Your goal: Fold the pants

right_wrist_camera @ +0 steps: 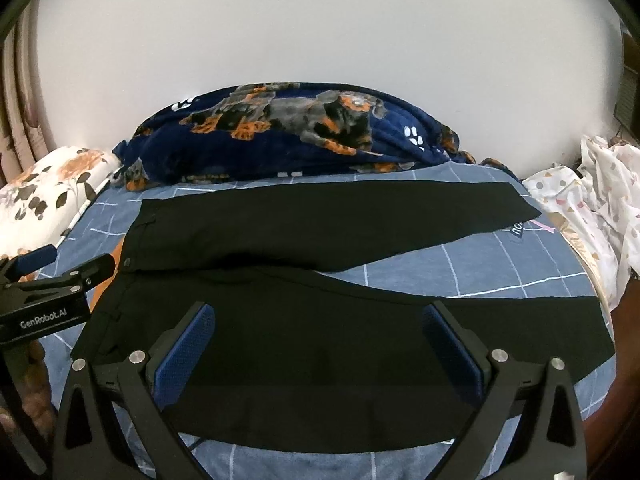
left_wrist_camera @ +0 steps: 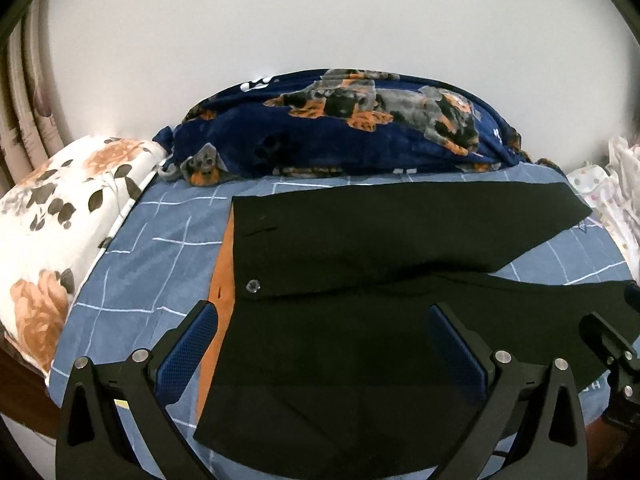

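Black pants [left_wrist_camera: 360, 240] flat on blue grid sheet [left_wrist_camera: 160, 240]. Left gripper [left_wrist_camera: 320, 316], right gripper [right_wrist_camera: 318, 316] above pants, both spread wide, holding nothing.

Home bedroom, bed [left_wrist_camera: 160, 240] with checked sheet, floral pillow [left_wrist_camera: 60, 216], dog-print blanket [right_wrist_camera: 280, 132]

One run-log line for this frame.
stage: pre-fold | pants: flat on bed, legs splayed | left gripper: open, empty | right gripper: open, empty
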A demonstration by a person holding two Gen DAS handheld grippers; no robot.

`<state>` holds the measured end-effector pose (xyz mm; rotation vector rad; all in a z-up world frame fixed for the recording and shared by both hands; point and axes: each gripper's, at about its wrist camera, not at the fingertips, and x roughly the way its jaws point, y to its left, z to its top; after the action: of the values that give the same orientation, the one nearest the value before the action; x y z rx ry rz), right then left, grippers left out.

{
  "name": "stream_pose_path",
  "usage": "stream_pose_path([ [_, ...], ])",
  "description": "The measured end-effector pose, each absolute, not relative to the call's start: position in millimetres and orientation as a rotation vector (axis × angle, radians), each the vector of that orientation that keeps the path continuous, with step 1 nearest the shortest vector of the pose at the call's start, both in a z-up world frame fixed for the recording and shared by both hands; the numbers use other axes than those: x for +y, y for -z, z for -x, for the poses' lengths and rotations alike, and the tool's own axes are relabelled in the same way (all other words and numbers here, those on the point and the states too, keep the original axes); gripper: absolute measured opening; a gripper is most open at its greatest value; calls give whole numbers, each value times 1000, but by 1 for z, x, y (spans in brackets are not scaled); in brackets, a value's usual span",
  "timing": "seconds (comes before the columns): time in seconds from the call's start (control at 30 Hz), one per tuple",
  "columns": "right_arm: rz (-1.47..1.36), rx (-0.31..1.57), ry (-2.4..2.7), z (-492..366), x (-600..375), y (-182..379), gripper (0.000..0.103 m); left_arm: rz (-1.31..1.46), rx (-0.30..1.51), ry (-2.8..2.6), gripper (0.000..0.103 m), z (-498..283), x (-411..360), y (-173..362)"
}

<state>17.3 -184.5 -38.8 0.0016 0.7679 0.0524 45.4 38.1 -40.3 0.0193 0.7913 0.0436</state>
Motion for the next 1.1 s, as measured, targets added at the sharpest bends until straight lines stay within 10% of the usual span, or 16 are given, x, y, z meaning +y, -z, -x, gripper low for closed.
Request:
stream_pose_path([
  [1.1,-64,940,-39,-68,-193,97,103,109,957,314,99,-265,202,117],
])
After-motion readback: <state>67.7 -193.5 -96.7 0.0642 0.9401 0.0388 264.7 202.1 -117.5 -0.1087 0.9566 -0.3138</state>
